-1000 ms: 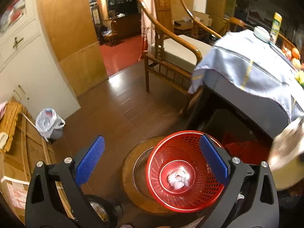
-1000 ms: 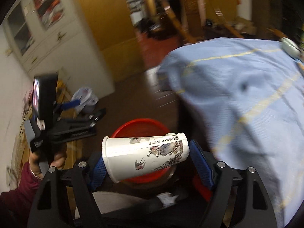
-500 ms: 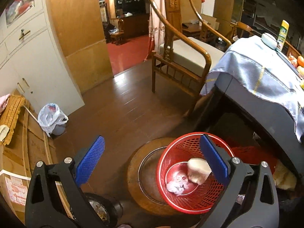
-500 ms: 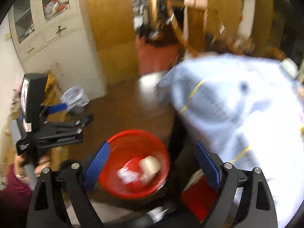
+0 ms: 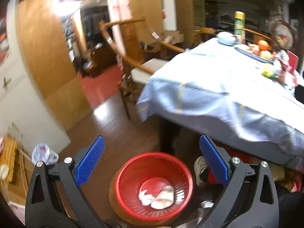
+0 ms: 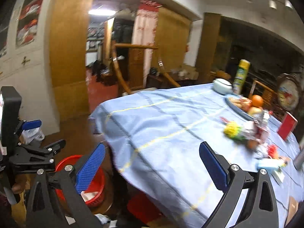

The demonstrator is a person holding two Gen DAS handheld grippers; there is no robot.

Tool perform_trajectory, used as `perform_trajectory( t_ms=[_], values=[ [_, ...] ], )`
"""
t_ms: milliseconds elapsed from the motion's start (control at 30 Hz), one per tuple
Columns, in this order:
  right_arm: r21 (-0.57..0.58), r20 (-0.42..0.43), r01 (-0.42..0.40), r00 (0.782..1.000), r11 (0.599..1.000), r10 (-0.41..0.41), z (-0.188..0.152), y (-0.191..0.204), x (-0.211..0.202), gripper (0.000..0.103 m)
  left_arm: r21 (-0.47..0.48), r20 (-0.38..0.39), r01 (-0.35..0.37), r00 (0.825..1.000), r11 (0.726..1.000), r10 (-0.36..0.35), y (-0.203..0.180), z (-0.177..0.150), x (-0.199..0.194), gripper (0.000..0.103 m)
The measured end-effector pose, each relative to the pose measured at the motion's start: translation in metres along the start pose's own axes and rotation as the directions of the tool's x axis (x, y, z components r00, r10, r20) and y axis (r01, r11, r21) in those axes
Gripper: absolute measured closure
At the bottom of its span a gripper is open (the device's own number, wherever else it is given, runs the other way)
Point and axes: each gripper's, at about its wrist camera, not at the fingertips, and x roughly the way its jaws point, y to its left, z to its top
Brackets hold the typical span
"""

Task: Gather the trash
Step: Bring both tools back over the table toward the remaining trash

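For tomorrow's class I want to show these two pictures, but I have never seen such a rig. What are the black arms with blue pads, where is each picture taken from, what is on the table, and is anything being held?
No robot here: a person holds a hand-held gripper in each hand, with a wide-angle camera on each looking along its two fingers. One picture looks out from the left gripper, the other from the right gripper; the right view also shows the left tool from the side. The blue pads are the fingertips. Both grippers are open and hold nothing; the right one's jaws have just been opening.

On the floor stands a red basket with a paper cup and crumpled white trash in it. The table has a blue cloth and carries a yellow can, a white lidded bowl, a plate of fruit and scattered wrappers, probably the next trash.
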Motion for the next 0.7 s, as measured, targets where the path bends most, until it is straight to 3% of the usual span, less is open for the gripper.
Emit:
perform_trajectory(
  t_ms=[167, 400, 700],
  values=[
    [0.080, 0.036, 0.067, 0.997, 0.994, -0.070, -0.007, -0.046, -0.026, 0.006, 0.076, 0.066, 0.038, 0.997, 0.996, -0.043, -0.051, 0.018, -0.022, 0.007],
    [0.225, 0.037, 0.193, 0.978, 0.955, -0.206, -0.023, -0.128, -0.037, 0.006, 0.159, 0.126, 0.084, 0.987, 0.984, -0.104, -0.125, 0.041, -0.038, 0.007],
    [0.409, -0.052, 0.263, 0.963, 0.874, -0.266, -0.057, -0.237, -0.023, 0.006, 0.232, 0.083, 0.147, 0.982, 0.962, -0.170, -0.210, 0.073, -0.012, 0.007]
  ],
)
